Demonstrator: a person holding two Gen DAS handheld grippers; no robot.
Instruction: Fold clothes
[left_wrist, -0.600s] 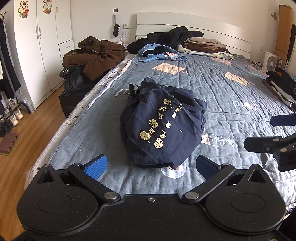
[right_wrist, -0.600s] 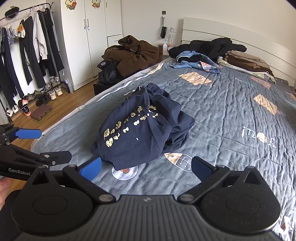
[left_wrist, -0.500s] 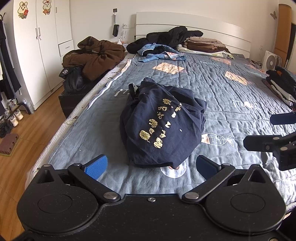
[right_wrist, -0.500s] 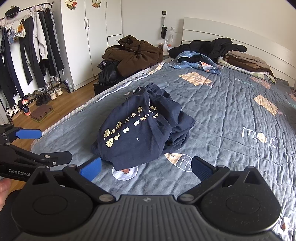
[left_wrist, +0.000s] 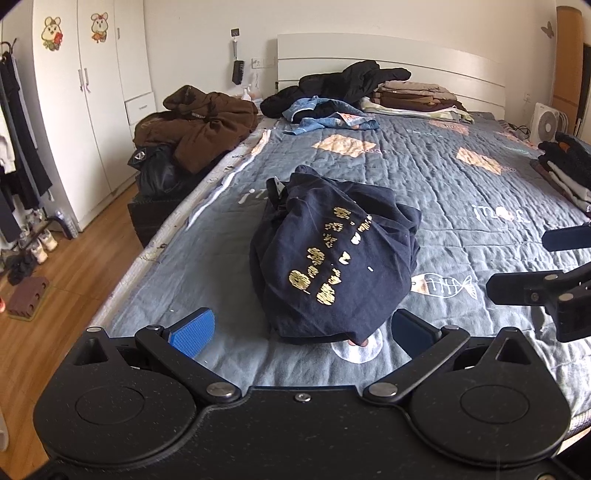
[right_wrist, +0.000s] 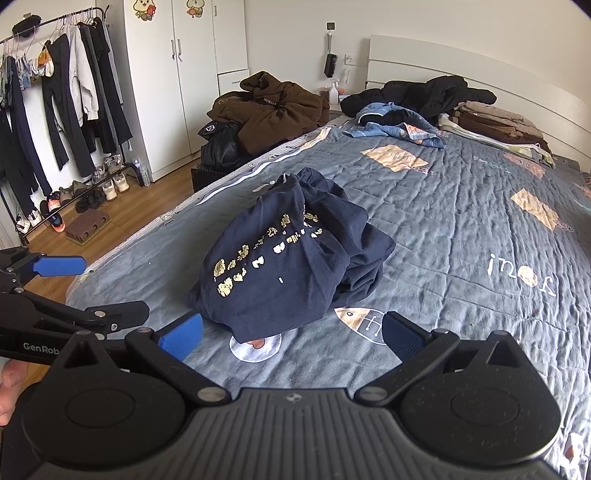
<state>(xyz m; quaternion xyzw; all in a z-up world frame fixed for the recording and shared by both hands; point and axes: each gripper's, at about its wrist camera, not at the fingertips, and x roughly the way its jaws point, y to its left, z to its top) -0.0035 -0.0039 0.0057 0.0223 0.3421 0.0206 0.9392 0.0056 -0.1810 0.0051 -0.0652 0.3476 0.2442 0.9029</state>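
Not yet begun: dark shirt (left_wrist: 334, 258) lay crumpled on bed (left_wrist: 461, 192), untouched; left gripper (left_wrist: 301, 326) and right gripper (right_wrist: 291, 330) wide, empty.

The crumpled sweatshirt (left_wrist: 332, 258) lies on the bed (left_wrist: 461, 192), near its foot and toward its left edge. The left gripper (left_wrist: 301, 328) and the right gripper (right_wrist: 291, 332) hover side by side before the sweatshirt, apart from it. Behind it, by the headboard (left_wrist: 443, 55), lie a loose clothes heap (left_wrist: 332, 118) and, to its right, a folded stack (left_wrist: 413, 98). A wardrobe (left_wrist: 92, 110) stands left of the bed.
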